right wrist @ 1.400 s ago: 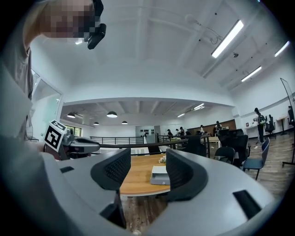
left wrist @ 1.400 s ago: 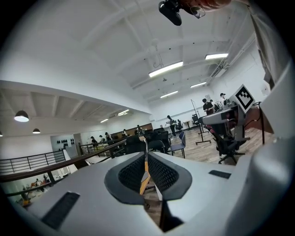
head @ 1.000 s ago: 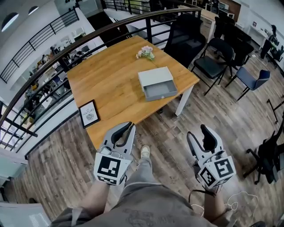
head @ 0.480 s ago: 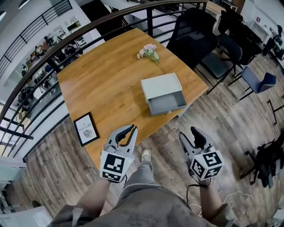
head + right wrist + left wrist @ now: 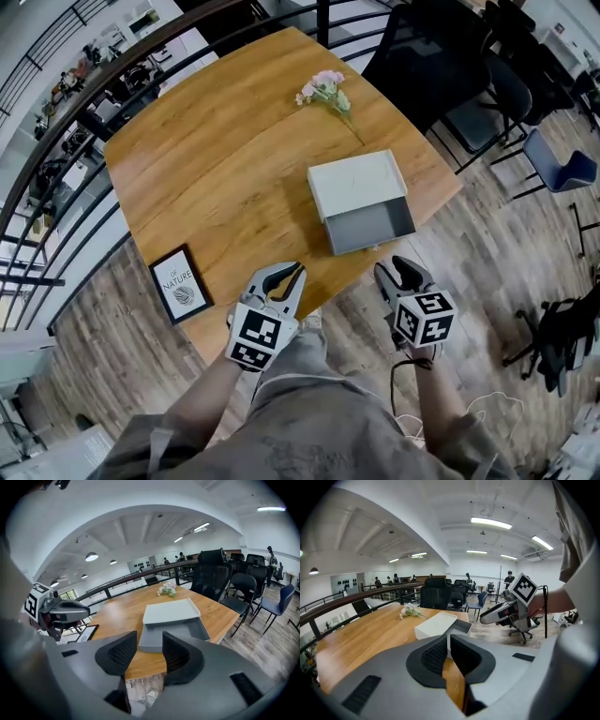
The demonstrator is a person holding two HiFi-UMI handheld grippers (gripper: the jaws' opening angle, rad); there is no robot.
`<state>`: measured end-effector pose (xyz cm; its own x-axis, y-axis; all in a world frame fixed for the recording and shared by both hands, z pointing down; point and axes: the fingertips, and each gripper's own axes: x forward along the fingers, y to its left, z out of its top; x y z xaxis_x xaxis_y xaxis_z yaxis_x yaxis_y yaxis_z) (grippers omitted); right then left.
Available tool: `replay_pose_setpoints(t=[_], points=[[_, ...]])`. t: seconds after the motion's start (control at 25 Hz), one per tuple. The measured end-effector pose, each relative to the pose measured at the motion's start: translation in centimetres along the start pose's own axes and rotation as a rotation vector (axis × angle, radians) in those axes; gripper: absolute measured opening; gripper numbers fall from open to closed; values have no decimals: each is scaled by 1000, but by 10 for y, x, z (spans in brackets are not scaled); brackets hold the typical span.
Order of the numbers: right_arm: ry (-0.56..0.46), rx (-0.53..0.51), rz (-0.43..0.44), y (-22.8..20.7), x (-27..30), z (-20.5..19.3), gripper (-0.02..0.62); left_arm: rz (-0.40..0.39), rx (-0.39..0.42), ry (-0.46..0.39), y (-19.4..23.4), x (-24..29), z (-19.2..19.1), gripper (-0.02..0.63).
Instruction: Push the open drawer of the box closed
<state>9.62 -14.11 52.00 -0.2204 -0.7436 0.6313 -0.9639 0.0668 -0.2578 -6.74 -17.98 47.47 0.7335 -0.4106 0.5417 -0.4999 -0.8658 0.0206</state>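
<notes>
A pale grey box (image 5: 356, 183) lies on the wooden table (image 5: 216, 159) near its right corner. Its open drawer (image 5: 373, 230) sticks out toward me, and it is empty. Both grippers hover in front of the table's near edge, apart from the box. My left gripper (image 5: 286, 275) is left of the drawer, with its tips together and nothing held. My right gripper (image 5: 401, 269) is just short of the drawer front. Its jaws have just been closing, a clear gap remains and nothing is between them. The right gripper view shows the drawer (image 5: 192, 631) past the right gripper (image 5: 150, 639).
A small bunch of pink flowers (image 5: 323, 91) lies behind the box. A framed picture (image 5: 180, 284) rests at the table's near left corner. A dark railing (image 5: 56, 141) runs behind the table. Black chairs (image 5: 450, 56) and a blue chair (image 5: 562, 164) stand to the right.
Both grippers have moved forward and down toward the table's near edge. The table and box now sit closer in the head view. The right gripper's jaws stand narrower than before.
</notes>
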Motion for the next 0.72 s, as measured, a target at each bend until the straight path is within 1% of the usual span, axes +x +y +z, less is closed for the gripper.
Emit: replay_pose_setpoints(t=[0.16, 0.32, 0.64, 0.72], points=[[86, -12, -10, -11, 34, -16, 187, -25, -26, 39, 20, 22, -16, 35], [150, 3, -14, -22, 53, -33, 187, -34, -57, 73, 31, 39, -30, 35], [236, 15, -4, -47, 80, -59, 186, -27, -72, 156, 30, 70, -58, 35], [263, 13, 5, -53, 87, -68, 175, -17, -80, 168, 29, 74, -63, 35]])
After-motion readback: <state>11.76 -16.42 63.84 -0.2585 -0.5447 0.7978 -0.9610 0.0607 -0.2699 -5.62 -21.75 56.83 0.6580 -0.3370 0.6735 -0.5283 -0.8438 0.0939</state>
